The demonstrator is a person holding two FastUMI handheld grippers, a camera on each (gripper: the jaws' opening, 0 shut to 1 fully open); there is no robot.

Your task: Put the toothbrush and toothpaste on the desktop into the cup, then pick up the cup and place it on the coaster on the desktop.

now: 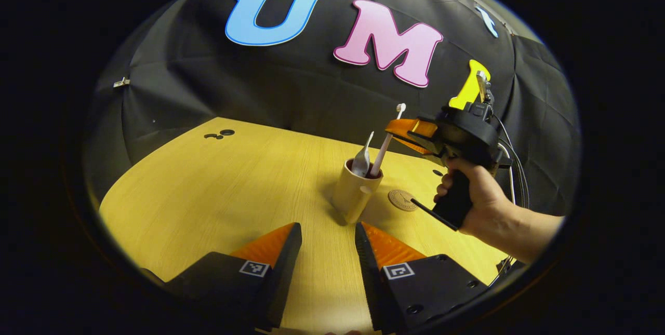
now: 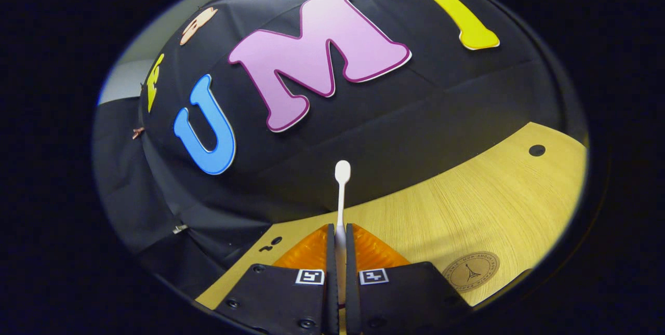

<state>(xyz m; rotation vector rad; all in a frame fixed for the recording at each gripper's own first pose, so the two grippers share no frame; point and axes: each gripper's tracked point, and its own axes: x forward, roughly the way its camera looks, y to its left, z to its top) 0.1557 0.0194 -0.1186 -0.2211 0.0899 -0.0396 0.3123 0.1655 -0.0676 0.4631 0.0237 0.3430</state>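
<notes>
Two fingers of our right gripper (image 2: 338,252) pinch the toothbrush (image 2: 341,195), whose lower end stands in the cup (image 1: 355,192) beside the toothpaste (image 1: 362,159). Our left gripper (image 1: 328,252) hangs spread and empty just short of the cup. Right of the cup, near it on the desk (image 1: 223,189), lies the coaster (image 1: 402,200); a hand (image 1: 478,195) holds the right gripper above it.

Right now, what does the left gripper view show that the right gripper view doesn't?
Left gripper view alone: the cup with the toothpaste standing in it, the hand holding the right gripper, and the open left gripper.

Right gripper view alone: the right gripper's fingers seen close, pressed on the toothbrush's handle.

Both: the toothbrush, the coaster and the wooden desktop.
</notes>
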